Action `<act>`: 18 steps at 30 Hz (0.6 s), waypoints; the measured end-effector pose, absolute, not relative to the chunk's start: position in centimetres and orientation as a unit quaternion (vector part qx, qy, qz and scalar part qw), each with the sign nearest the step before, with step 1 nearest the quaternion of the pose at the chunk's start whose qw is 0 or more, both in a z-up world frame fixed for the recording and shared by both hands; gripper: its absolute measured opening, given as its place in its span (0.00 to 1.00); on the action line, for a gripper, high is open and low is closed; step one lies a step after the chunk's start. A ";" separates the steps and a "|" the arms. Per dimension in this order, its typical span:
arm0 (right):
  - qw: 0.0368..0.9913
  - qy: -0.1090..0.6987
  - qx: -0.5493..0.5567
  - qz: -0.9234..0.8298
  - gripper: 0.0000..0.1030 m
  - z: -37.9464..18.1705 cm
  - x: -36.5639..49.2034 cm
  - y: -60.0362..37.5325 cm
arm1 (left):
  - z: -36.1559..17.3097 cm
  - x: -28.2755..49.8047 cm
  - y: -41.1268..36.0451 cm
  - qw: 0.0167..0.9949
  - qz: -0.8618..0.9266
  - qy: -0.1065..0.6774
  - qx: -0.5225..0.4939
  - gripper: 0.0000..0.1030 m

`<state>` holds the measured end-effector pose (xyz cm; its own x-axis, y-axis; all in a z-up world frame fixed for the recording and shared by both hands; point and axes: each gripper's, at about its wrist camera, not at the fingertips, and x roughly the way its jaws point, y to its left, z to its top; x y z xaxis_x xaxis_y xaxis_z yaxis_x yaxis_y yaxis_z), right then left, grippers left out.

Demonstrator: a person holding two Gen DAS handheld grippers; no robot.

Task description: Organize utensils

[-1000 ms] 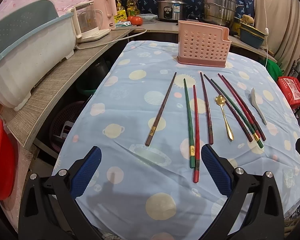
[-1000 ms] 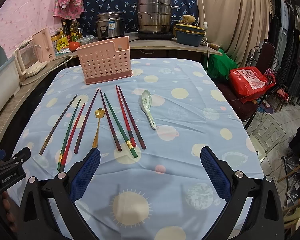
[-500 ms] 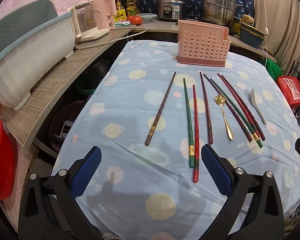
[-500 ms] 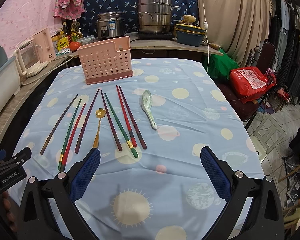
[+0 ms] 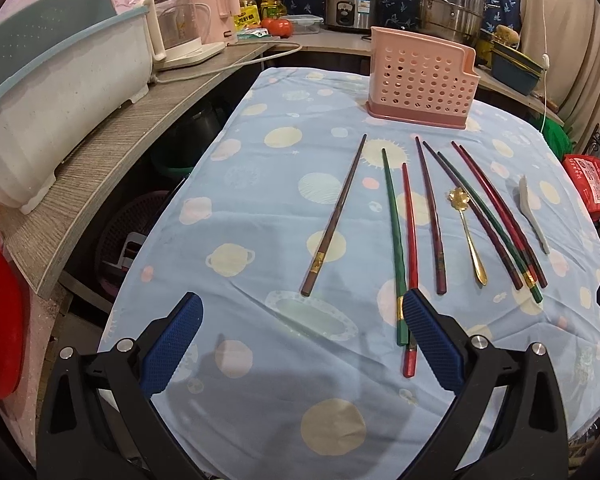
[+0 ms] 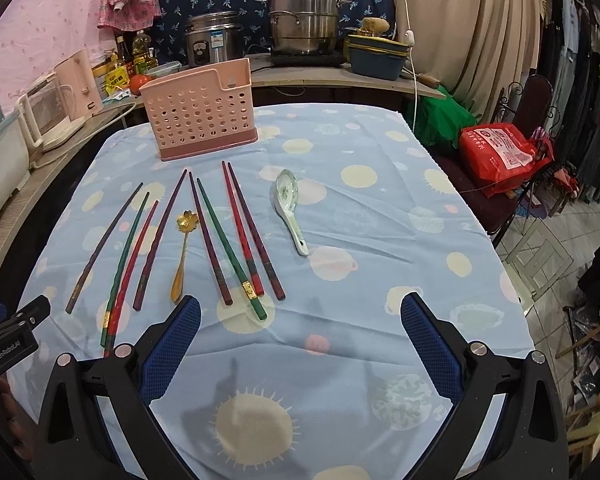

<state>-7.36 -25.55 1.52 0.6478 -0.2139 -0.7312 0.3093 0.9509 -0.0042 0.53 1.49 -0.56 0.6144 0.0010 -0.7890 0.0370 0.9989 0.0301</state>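
L gripper (image 5: 300, 336) jaws spread wide, nothing held, low over near edge of tablecloth (image 5: 236, 208); utensils all flat on cloth, L to R: brown chopstick (image 5: 334, 216), green chopstick (image 5: 394, 240) beside red chopstick (image 5: 410, 232), gold spoon (image 5: 466, 226), more chopsticks, white ceramic spoon (image 6: 290, 210); pink holder (image 6: 200, 116) at far end, no utensil seen in it; R gripper (image 6: 300, 336) jaws likewise released, empty. Judgement: nothing sorted yet, whole job left.

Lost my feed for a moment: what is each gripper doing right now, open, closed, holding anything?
Left gripper: open, holding nothing.
Right gripper: open, holding nothing.
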 end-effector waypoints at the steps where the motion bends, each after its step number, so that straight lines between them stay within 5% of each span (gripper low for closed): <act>1: 0.905 0.395 0.060 -0.144 0.93 1.4 -7.2 -25.6 | -0.6 0.7 1.5 0.898 -0.011 0.440 0.022 0.93; 15: 0.892 0.418 0.072 -0.157 0.93 -1.1 -4.4 -28.0 | -3.9 4.0 3.0 0.883 -0.010 0.469 0.016 0.92; 18: 0.890 0.424 0.070 -0.155 0.93 -1.6 -3.7 -28.0 | -4.8 5.0 3.4 0.878 -0.018 0.478 0.008 0.83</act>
